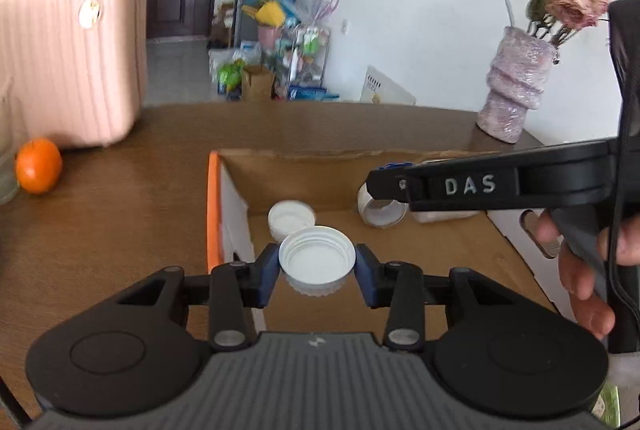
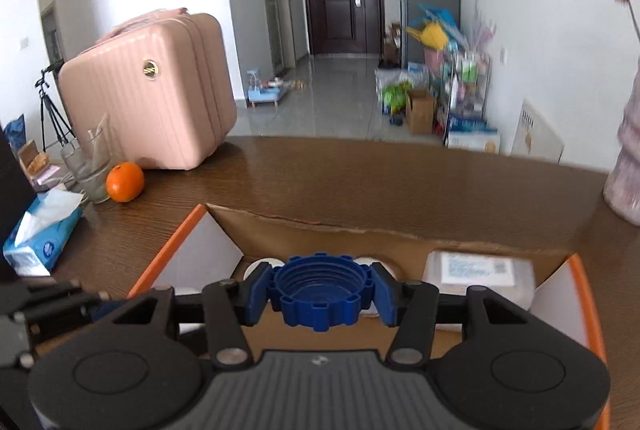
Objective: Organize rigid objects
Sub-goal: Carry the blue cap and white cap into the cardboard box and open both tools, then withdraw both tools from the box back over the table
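Two grippers work over an open cardboard box point(image 1: 400, 246) on the brown table point(image 1: 120, 230). The left gripper point(image 1: 317, 264) has its jaws clamped on a white cap point(image 1: 317, 256), open side up, held above the box's near left part. Just beyond it, a second white cap point(image 1: 291, 216) lies on the box floor. A tape roll point(image 1: 380, 212) rests farther right, partly hidden by the right gripper point(image 2: 320, 294), which reaches in from the right. Its jaws are clamped on a blue cap point(image 2: 320, 292), open side toward the camera, over the box. A white packet point(image 2: 478, 276) sits in the box's far right corner. On the table to the left stand an orange point(image 2: 125, 181), a glass point(image 2: 90, 166), a tissue pack point(image 2: 40, 234) and a pink case point(image 2: 152, 90); a vase point(image 1: 516, 90) stands behind the box to the right.
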Demonstrator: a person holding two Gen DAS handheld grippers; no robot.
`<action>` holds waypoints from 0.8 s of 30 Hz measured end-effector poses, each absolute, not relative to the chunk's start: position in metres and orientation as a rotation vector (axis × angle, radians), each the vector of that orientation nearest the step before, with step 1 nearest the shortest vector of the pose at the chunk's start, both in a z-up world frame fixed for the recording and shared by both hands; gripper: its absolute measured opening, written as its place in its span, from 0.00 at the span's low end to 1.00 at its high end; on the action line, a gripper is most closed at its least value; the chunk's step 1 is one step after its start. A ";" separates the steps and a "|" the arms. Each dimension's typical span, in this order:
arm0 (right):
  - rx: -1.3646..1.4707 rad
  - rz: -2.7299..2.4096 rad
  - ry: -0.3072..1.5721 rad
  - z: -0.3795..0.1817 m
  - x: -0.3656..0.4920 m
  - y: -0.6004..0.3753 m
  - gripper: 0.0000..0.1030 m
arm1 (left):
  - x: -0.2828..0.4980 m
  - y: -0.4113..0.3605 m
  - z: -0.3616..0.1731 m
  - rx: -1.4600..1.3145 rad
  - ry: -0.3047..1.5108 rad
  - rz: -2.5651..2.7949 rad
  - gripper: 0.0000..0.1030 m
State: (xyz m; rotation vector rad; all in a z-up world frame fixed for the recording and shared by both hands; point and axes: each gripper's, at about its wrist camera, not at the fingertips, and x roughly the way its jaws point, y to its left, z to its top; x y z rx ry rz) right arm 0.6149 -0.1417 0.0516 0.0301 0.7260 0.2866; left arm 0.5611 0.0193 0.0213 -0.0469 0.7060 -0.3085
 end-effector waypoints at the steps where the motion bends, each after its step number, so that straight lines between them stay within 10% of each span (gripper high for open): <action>1: 0.044 0.288 0.744 0.049 0.618 -0.141 0.50 | 0.562 0.020 0.019 -0.045 0.709 -0.296 0.40; 24: -0.040 0.253 0.636 0.090 0.497 -0.214 0.59 | 0.450 0.035 0.070 0.032 0.515 -0.205 0.69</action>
